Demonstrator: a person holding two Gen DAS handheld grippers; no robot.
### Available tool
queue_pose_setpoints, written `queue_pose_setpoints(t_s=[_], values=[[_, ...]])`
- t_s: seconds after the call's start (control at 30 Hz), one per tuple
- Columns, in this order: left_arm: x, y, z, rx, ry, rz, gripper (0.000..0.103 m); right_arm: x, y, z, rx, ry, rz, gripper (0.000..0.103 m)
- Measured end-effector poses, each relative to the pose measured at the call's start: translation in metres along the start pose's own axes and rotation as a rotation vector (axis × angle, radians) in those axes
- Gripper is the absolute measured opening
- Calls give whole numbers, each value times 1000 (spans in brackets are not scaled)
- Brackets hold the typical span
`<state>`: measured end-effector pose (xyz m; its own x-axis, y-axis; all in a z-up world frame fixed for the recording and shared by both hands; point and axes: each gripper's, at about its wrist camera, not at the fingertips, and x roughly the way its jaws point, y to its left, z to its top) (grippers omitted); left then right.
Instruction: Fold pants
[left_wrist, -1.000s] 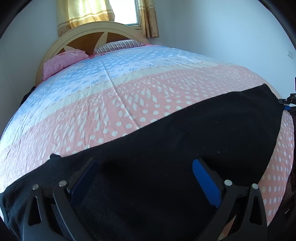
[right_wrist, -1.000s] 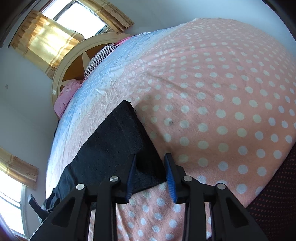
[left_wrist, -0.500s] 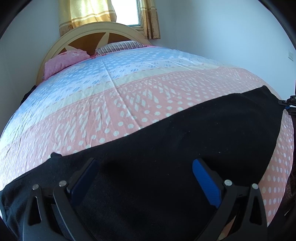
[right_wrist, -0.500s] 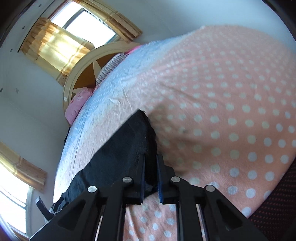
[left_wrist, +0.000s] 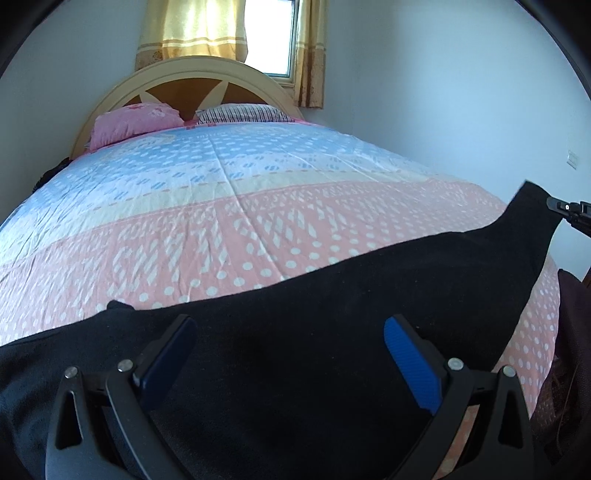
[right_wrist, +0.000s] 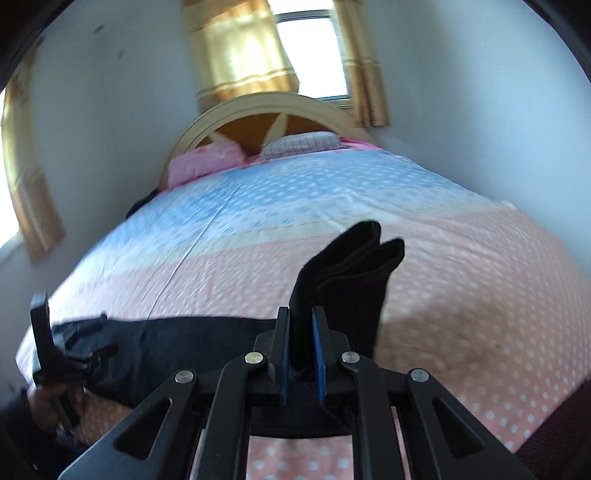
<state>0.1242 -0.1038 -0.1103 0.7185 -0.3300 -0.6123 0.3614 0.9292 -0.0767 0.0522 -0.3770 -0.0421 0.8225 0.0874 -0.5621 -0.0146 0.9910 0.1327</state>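
Observation:
Black pants (left_wrist: 332, 295) lie across the near end of the bed. My left gripper (left_wrist: 288, 347) is open, its blue pads (left_wrist: 410, 362) spread over the middle of the pants. My right gripper (right_wrist: 301, 332) is shut on the hem end of the pants (right_wrist: 351, 273) and holds it lifted off the bed. In the left wrist view that lifted end (left_wrist: 532, 214) rises at the far right, with the right gripper's tip (left_wrist: 569, 210) beside it. In the right wrist view the rest of the pants (right_wrist: 177, 339) stretches left to the left gripper (right_wrist: 48, 354).
The bed has a pink, cream and blue dotted cover (left_wrist: 240, 206). A pink pillow (left_wrist: 136, 122) and a striped pillow (left_wrist: 243, 112) lie at the curved wooden headboard (left_wrist: 184, 85). A curtained window (left_wrist: 236, 33) is behind. White walls stand on both sides.
My right gripper closed on the hem end of the pants and lifted it up off the bed, swinging toward the headboard. The left gripper stayed open over the pants.

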Motion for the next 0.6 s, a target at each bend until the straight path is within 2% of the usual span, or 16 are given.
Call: queue_pose_setpoints(t_s=[0.1, 0.27, 0.37, 0.43, 0.53, 0.6], values=[[0, -6, 1, 23, -2, -6, 103, 22, 28, -8, -58, 43, 17, 11], [-6, -12, 1, 38, -19, -35, 103, 57, 52, -30, -121, 148, 35, 11], [-2, -21, 3, 58, 11, -77, 103, 71, 55, -41, -151, 212, 48, 12], [1, -32, 5, 94, 33, -103, 103, 72, 55, -44, -170, 239, 78, 16], [5, -49, 10, 150, 60, -134, 103, 59, 48, -40, -169, 223, 161, 20], [8, -60, 18, 169, 77, -167, 103, 42, 31, -32, -128, 165, 213, 21]])
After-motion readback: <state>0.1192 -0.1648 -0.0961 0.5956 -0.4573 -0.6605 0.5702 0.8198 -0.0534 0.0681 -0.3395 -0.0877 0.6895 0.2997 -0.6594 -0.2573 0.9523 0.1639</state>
